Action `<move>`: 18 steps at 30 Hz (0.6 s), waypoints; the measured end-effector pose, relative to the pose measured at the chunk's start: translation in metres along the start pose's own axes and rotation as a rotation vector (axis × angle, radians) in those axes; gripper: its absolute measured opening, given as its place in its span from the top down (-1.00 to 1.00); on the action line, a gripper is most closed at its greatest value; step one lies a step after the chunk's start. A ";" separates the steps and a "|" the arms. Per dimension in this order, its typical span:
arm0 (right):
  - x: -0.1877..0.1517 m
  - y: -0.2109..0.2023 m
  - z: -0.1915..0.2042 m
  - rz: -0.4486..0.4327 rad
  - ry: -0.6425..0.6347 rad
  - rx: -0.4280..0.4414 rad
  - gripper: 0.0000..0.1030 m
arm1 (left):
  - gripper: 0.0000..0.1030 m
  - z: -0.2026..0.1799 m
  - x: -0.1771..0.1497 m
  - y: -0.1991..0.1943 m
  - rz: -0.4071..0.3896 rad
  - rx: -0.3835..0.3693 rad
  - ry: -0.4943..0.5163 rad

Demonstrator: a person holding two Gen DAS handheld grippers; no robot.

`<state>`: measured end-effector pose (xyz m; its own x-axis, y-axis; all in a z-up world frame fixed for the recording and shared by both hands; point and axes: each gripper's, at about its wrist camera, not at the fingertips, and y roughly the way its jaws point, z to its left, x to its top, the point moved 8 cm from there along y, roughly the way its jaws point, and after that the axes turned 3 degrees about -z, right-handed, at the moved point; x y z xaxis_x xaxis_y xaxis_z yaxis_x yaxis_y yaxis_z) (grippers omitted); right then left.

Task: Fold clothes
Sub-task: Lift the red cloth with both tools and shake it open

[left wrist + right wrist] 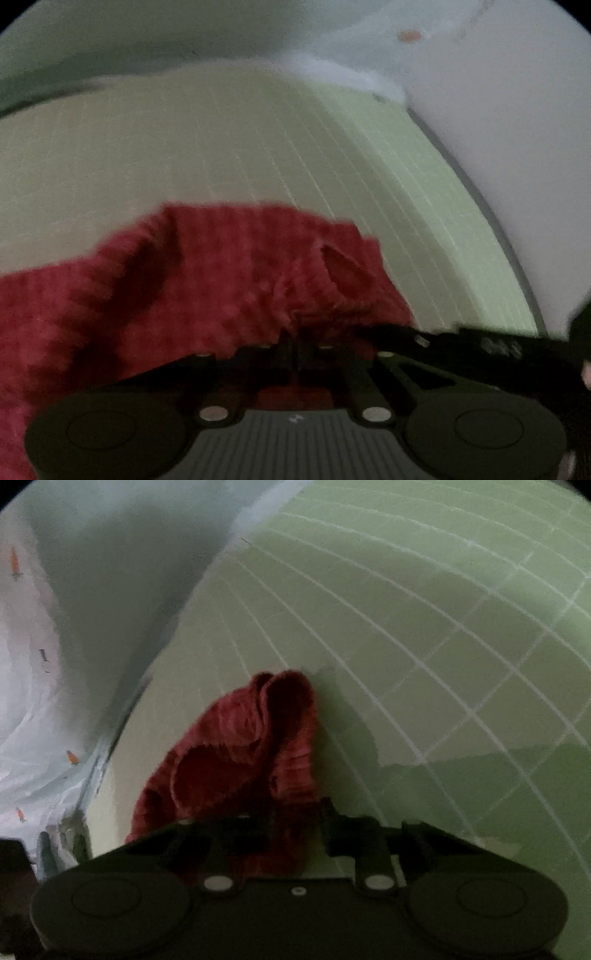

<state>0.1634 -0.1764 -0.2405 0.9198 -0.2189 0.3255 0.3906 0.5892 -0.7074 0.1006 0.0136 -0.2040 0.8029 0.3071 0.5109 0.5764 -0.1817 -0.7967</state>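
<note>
Left gripper [295, 343] pinches red garment [184, 280] over green gridded mat [332, 155].

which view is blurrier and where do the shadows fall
Left wrist view: dim and smeared, the red garment fuzzy and the green grid mat lines faint. Right wrist view: sharper, fisheye bending the grid lines, with hard-edged shadows across the mat right of the garment.
</note>
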 end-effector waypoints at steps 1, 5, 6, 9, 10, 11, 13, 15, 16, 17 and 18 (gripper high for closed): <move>0.003 -0.005 0.003 -0.029 -0.030 0.001 0.58 | 0.97 0.004 0.005 -0.007 -0.031 0.017 -0.002; 0.018 -0.034 0.030 -0.180 -0.211 -0.019 0.58 | 0.98 0.023 0.028 -0.057 -0.185 0.109 0.006; 0.021 -0.040 0.039 -0.217 -0.262 -0.022 0.58 | 0.98 0.027 0.034 -0.072 -0.225 0.128 0.003; 0.028 -0.068 0.074 -0.336 -0.426 -0.011 0.58 | 0.98 0.038 0.048 -0.130 -0.368 0.182 -0.011; 0.030 -0.079 0.087 -0.375 -0.476 -0.002 0.58 | 0.98 0.040 0.052 -0.149 -0.415 0.201 -0.013; 0.032 -0.089 0.098 -0.411 -0.507 0.012 0.58 | 0.98 0.042 0.055 -0.167 -0.454 0.211 -0.017; 0.035 -0.110 0.116 -0.469 -0.531 0.052 0.58 | 0.98 0.045 0.060 -0.202 -0.526 0.221 -0.035; 0.036 -0.132 0.135 -0.530 -0.566 0.087 0.58 | 0.98 0.045 0.062 -0.235 -0.591 0.220 -0.053; 0.035 -0.141 0.144 -0.561 -0.589 0.098 0.58 | 0.98 0.044 0.062 -0.251 -0.622 0.217 -0.058; 0.034 -0.150 0.151 -0.583 -0.603 0.109 0.58 | 0.98 0.041 0.060 -0.264 -0.647 0.213 -0.057; 0.032 -0.157 0.155 -0.598 -0.611 0.120 0.58 | 0.98 0.038 0.058 -0.277 -0.672 0.209 -0.055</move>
<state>0.1253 -0.1554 -0.0218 0.3664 -0.0824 0.9268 0.7650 0.5937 -0.2496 -0.0181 0.1168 0.0337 0.2710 0.3374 0.9015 0.8991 0.2458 -0.3623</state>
